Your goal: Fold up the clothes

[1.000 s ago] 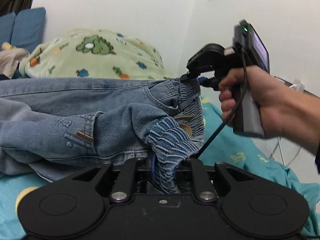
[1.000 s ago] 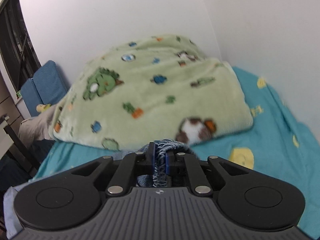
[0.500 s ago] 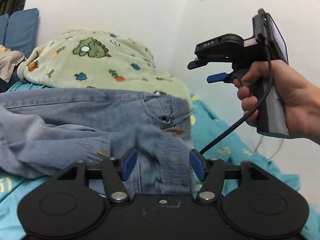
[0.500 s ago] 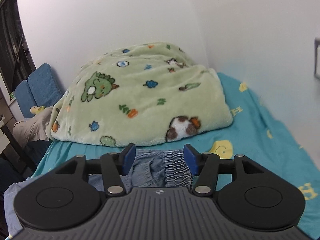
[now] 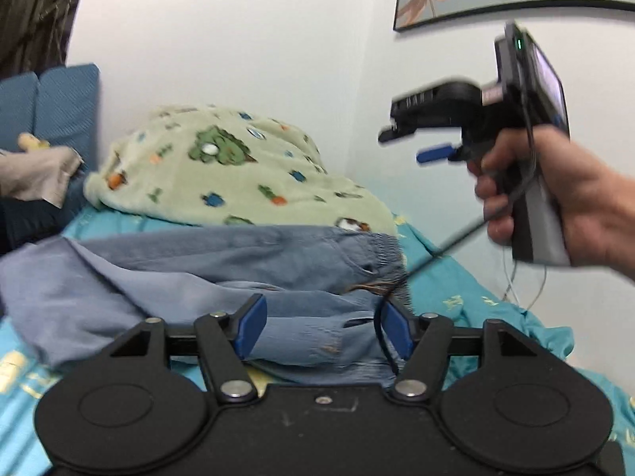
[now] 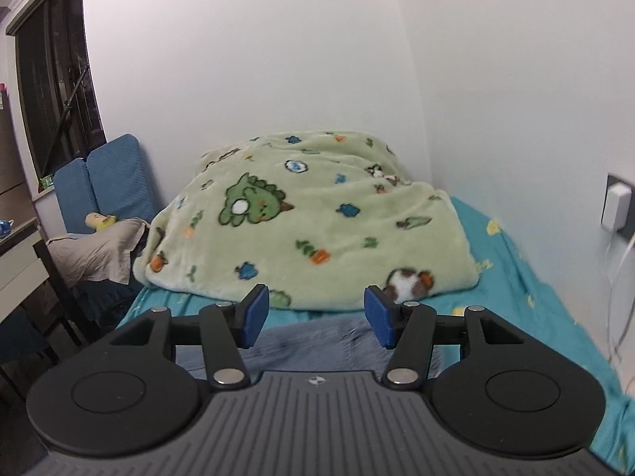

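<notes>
Both hand-held grippers have let go of the jeans' [image 5: 254, 261] waistband and lifted clear: left hand-held gripper [image 5: 323, 327] still spreading its jaws, right hand-held gripper [image 6: 315, 317] parted and empty. Folded jeans lie on the bed [image 6: 512, 277], apparently released to settle the fold.

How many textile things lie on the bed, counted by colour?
Blue: 1, the jeans
Light green: 1, the blanket
Teal: 1, the bed sheet under both
Total: 3
</notes>
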